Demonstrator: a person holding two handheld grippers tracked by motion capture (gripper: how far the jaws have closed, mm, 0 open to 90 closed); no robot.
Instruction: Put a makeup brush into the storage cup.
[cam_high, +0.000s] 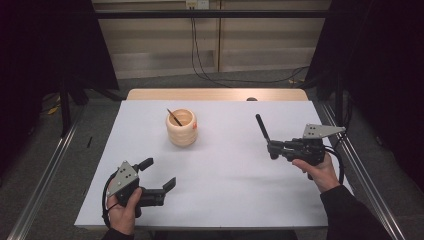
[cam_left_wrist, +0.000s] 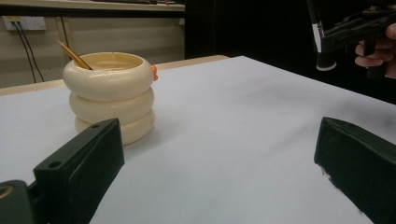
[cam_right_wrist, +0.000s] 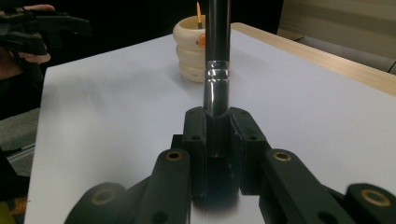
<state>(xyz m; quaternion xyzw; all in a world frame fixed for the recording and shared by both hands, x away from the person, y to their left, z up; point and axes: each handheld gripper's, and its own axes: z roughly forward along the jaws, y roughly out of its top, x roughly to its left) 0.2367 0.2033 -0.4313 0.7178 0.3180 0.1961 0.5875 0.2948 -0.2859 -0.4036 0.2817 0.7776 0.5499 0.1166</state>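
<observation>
At the right of the high view, a hand holds the right gripper (cam_high: 270, 148) above the white desk (cam_high: 225, 170), wrist bent so the tool aims toward the frame's left. Its jaws are pressed onto the handle of a black brush (cam_high: 262, 128), which slants up toward the top of the frame. At lower left, the other hand grips the left gripper (cam_high: 159, 173) low over the desk's near edge, jaws spread wide with nothing between them. Upper centre stands a cream ribbed cup (cam_high: 182, 128) with a thin stick (cam_high: 174, 117) leaning inside, well apart from both tools.
</observation>
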